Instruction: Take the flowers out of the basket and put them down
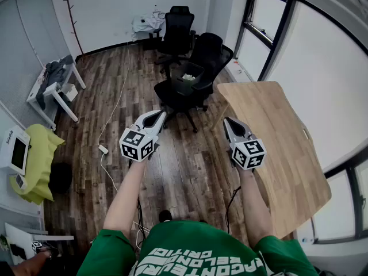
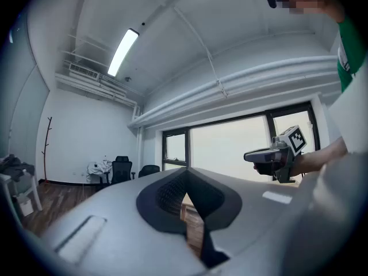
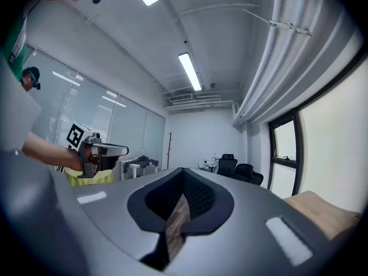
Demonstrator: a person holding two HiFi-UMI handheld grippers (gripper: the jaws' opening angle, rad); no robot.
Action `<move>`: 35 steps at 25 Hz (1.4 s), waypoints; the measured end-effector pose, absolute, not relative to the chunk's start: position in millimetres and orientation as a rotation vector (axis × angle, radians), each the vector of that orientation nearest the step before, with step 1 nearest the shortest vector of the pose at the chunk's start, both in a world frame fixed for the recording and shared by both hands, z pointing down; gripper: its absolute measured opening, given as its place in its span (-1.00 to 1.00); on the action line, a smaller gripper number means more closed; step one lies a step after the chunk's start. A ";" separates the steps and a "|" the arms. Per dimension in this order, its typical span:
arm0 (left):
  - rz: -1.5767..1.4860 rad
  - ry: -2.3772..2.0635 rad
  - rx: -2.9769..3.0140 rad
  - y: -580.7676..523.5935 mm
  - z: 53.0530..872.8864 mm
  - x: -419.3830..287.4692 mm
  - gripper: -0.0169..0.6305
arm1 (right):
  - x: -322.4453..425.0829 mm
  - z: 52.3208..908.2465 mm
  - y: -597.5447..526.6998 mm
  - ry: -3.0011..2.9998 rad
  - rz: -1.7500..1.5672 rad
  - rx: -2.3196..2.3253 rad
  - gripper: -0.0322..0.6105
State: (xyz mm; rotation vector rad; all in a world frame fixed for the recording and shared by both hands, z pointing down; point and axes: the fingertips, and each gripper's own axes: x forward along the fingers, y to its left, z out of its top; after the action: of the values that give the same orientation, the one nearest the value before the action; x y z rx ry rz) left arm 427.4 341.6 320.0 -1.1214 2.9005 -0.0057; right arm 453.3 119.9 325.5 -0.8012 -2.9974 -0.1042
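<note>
I log a green short-sleeved shirt (image 1: 192,243) with white lettering (image 1: 195,262) across the front (upside down from my camera). Left gripper (image 1: 156,117) and right gripper (image 1: 229,123): pale grey shells, black inner pads, each bearing a white cube (image 1: 138,144) printed with black square markers.

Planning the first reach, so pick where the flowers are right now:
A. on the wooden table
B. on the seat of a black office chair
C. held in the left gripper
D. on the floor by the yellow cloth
B: the head view shows the white flowers in their basket, resting on the seat of the black office chair, left of the wooden table.
</note>
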 end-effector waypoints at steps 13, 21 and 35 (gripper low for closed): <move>-0.009 2.839 -1.286 347.4 325.8 404.4 -0.90 | 439.0 338.5 155.0 -2.991 -0.093 -0.726 -0.88; 0.002 2.836 -1.344 387.3 338.5 384.0 -0.89 | 423.4 346.6 192.3 -2.999 -0.079 -0.661 -0.88; 0.029 2.894 -1.345 419.4 371.2 313.1 -0.90 | 359.8 369.7 218.1 -2.969 -0.075 -0.630 -0.88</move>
State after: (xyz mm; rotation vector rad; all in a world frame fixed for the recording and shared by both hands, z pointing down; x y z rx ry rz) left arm 313.1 419.4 371.2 -1.3450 2.8942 0.0289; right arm 359.8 218.1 369.7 -0.6301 -2.9692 -0.0747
